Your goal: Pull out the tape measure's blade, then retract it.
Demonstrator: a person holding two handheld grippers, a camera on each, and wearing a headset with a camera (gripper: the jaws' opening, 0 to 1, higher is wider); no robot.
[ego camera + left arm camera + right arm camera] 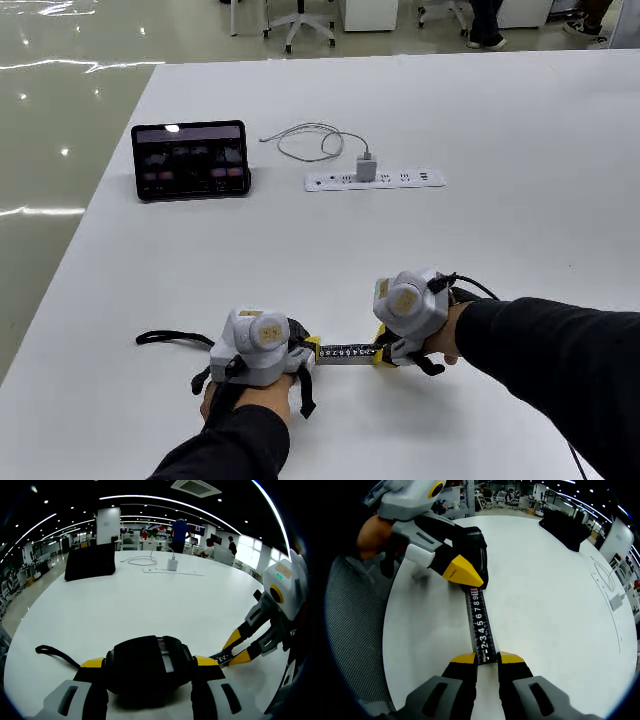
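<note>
While clamped by left gripper (pixel 149 662), tape measure (pixel 150 672) is partly extended. Blade (pixel 479 625) is pinched by right gripper (pixel 488 658).

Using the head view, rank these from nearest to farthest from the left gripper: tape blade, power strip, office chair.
1. tape blade, just right of the left gripper.
2. power strip, mid-table, beyond it.
3. office chair, on the floor past the table.

The tape measure (pixel 147 665) is placed near the front edge of the tabletop (pixel 500 180); behind it the tablet (pixel 190 160) is stood, the power strip (pixel 375 180) laid to its right.
</note>
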